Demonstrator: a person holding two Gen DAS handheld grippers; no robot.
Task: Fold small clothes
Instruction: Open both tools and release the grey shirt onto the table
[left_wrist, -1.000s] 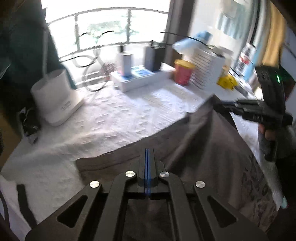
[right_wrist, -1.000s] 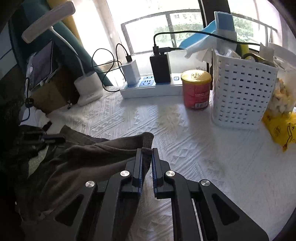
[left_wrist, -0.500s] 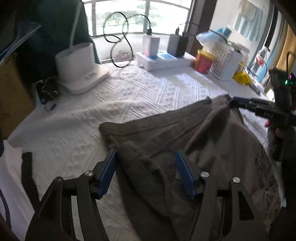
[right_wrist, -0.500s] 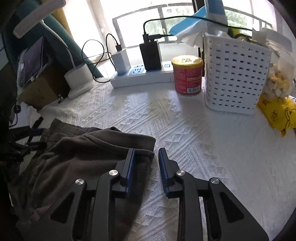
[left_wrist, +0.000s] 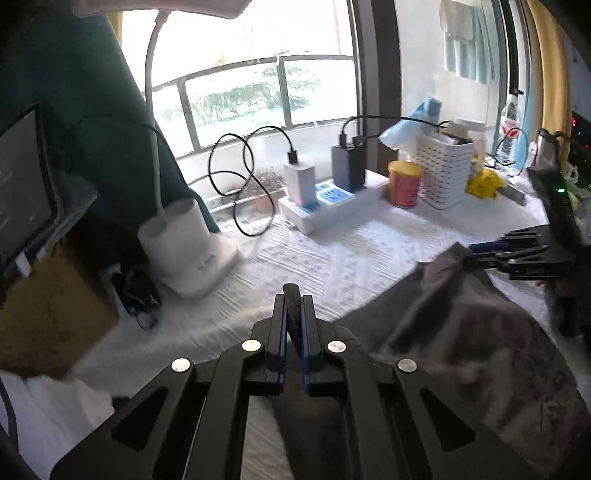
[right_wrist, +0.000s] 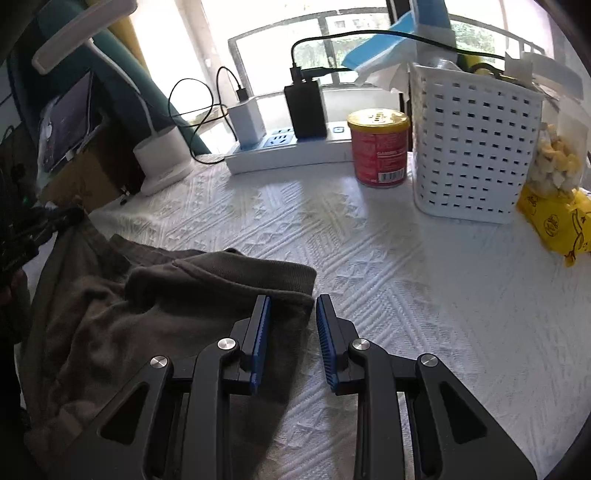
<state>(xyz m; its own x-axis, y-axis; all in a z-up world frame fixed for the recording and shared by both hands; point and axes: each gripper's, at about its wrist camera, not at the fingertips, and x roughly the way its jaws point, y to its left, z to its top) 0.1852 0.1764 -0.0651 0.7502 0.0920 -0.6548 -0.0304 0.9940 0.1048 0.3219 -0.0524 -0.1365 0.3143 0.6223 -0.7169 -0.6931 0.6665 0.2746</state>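
While the brown clothing (right_wrist: 155, 314) lies crumpled on the white cloth (right_wrist: 388, 266), the left gripper (left_wrist: 293, 295) pinches a fold of it, jaws squeezed together. Right of that fold, the right gripper (right_wrist: 291, 314) sits over the clothing's hem, jaws apart and not pressing it.

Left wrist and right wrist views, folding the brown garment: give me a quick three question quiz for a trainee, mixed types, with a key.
1. True or false: the left gripper is shut on a fold of the brown garment.
2. Multiple choice: what stands directly beside the white basket? A red can; B a glass bottle; C a folded towel.
3. Fill in: the right gripper's jaws stand ____, straddling the garment's corner.

Key: 1 true; 2 A; 3 open.
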